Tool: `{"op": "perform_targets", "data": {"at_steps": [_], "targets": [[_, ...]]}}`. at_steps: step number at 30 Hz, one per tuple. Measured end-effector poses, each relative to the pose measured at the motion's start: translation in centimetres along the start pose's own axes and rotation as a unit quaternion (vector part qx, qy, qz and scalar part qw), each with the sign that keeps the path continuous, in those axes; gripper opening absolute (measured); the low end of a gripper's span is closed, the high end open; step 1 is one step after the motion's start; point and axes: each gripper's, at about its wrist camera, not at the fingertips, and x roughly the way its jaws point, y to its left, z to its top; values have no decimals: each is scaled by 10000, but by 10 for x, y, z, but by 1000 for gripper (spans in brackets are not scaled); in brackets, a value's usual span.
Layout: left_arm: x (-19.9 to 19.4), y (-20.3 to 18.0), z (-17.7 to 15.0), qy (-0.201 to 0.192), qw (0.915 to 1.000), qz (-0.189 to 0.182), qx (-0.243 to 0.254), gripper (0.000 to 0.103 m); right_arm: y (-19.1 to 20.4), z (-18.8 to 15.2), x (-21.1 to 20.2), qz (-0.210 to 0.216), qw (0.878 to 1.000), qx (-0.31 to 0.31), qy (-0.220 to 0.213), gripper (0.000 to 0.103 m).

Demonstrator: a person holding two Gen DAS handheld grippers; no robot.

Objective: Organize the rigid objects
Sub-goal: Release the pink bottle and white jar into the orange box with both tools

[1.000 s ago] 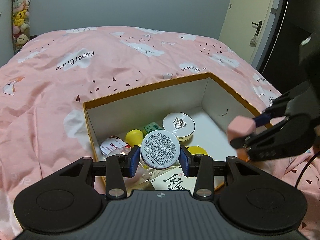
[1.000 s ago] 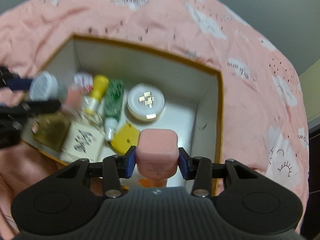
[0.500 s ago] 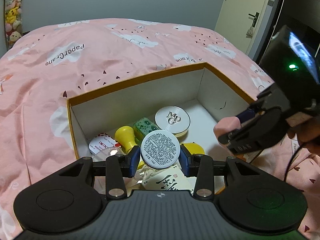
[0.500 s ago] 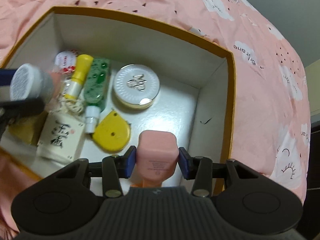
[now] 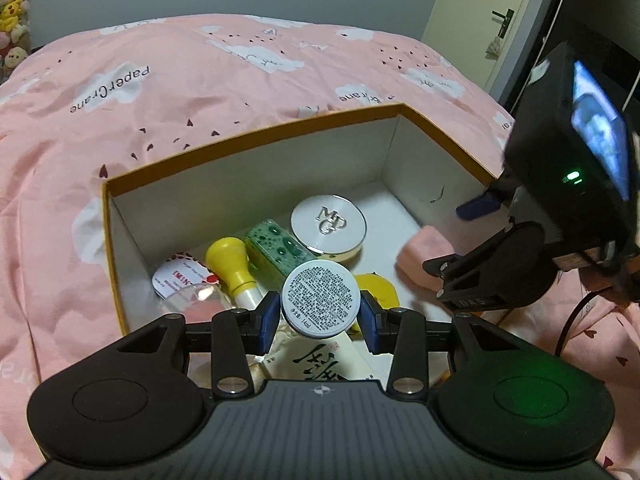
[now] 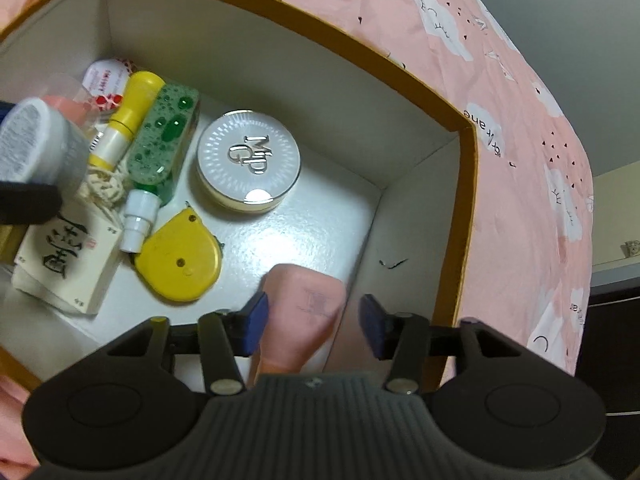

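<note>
over a box [image 6: 464,200] on a pink bedspread [image 5: 200,80], two hand-held grippers work at once. the left gripper [image 5: 320,316] holds a small round tin [image 5: 319,298] pinched across its rim between the blue pads [image 5: 269,320], label side to the camera, poised above the near end of the box. the right gripper [image 6: 314,322] stands with its jaws wide, a clear gap showing at the right-hand pad; a pink bottle [image 6: 302,312] sits blurred between them, low in the box's near right corner, beside the wall. whether the bottle already rests on the floor of the box cannot be told.

already inside lie a silver compact [image 6: 248,164], a green bottle [image 6: 164,144], a yellow-capped tube [image 6: 128,120], a yellow tape measure [image 6: 178,258], a white card box [image 6: 66,264] and a red-and-white tin [image 6: 104,84], packed toward the left half.

the round tin looks light, stiff and smooth-sided, so it is likely to slip or twist if gripped off-centre; the hold across its widest diameter seems the sound one, and it can probably be set flat in the bare patch of floor between compact and tape measure. the pink bottle appears to be hard plastic with rounded shoulders, light, not fragile, best taken across its flat faces. the compact is the piece most likely to mark or crack if something drops on it.
</note>
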Motion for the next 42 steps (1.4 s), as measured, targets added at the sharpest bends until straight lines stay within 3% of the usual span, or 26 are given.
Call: {"op": "perform_targets", "data": {"at_steps": [5,12,18,24,31,35,38,42], "targets": [[3,-6,-1,110,9999,-74,23,47,-2,-8,-25,14,9994,-45,-357,79],[13,-20,1,413,9974,-582,-3,47,-14,-23,-62,-133,9961,-147,-858,90],[21,-27,4,577,9946,-851,-141,47,-20,-36,-64,-229,9960,-181,-849,91],[37,-18,8,790,9860,-1279,-728,47,-16,-41,-62,-226,9962,-182,-826,91],[56,-8,2,1066,9765,-1364,-1285,47,-13,-42,-60,-174,9965,-201,-796,91],[56,-4,0,1118,9771,-1201,-1353,55,-13,-42,-60,-179,9966,-167,-789,91],[53,-3,1,1077,9766,-1228,-1399,74,-13,-41,-59,-167,9967,-171,-778,91],[47,-5,3,983,9807,-1045,-1328,77,-12,-41,-61,-174,9965,-191,-798,91]]}}
